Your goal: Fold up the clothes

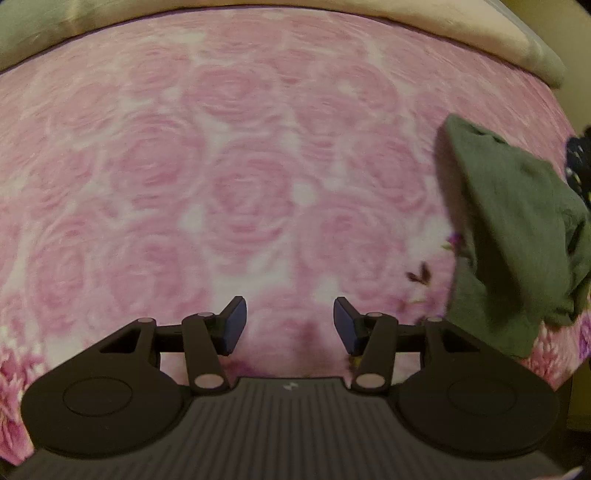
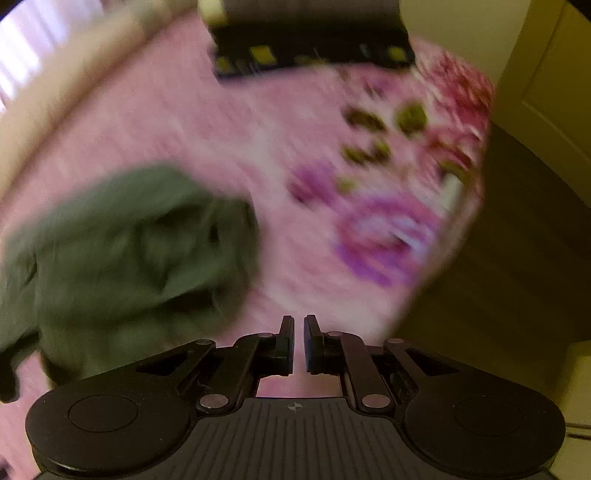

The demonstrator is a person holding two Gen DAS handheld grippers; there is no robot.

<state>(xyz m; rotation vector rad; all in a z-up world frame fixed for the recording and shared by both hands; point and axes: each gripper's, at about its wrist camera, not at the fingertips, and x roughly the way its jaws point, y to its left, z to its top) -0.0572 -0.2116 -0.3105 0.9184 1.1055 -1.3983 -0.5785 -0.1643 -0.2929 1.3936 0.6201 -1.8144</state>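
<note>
A crumpled olive-green garment [image 1: 517,236] lies on the pink rose-patterned blanket [image 1: 240,166], at the right edge of the left wrist view. My left gripper [image 1: 290,325] hovers open over bare blanket, well left of the garment, nothing between its blue pads. In the blurred right wrist view the same green garment [image 2: 122,251] sits to the left. My right gripper [image 2: 299,343] is shut with only a thin slit between its fingers, holding nothing, to the right of the garment over the blanket [image 2: 288,258].
A cream pillow or bedding edge [image 1: 480,33] runs along the far side of the bed. A dark object with yellow markings [image 2: 310,48] lies at the far end of the blanket. The bed's edge drops off on the right toward a yellowish cabinet [image 2: 546,92].
</note>
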